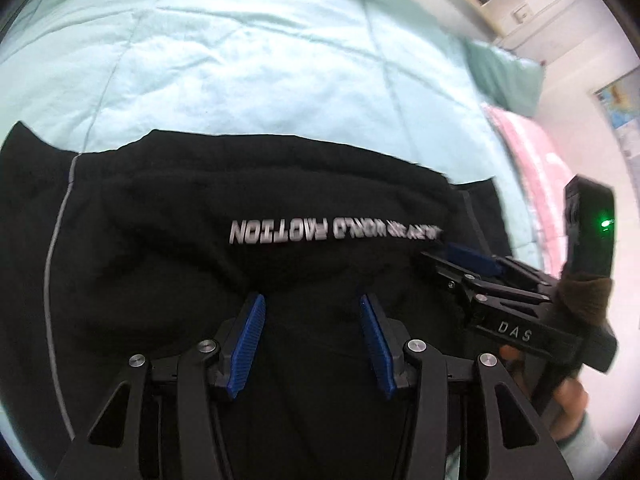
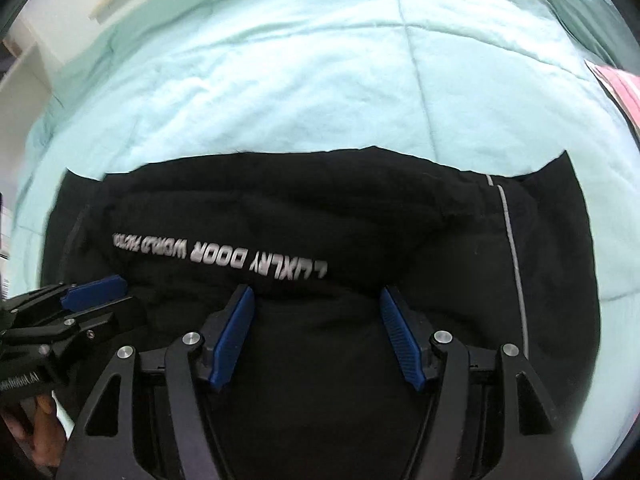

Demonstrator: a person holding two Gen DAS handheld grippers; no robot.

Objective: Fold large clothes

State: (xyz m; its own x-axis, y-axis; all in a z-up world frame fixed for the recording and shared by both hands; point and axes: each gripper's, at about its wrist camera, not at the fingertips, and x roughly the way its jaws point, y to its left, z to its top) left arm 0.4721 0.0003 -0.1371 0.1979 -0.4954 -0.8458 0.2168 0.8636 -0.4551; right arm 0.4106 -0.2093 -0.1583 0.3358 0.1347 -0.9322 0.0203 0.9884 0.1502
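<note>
Now both grippers, left gripper [image 1: 312, 300] & right gripper [image 2: 316, 294], stood half-open w/ nothing held, over black garment [image 1: 160, 260] on the bed [image 1: 240, 60].

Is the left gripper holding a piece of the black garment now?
No, the left gripper has its blue pads apart above the black garment, with no cloth pinched between them.

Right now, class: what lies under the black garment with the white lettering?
The black garment lies on a pale mint quilt, which shows beyond its far edge and at both sides. The quilt directly beneath, and any layers folded under the garment, are covered and cannot be seen.
</note>
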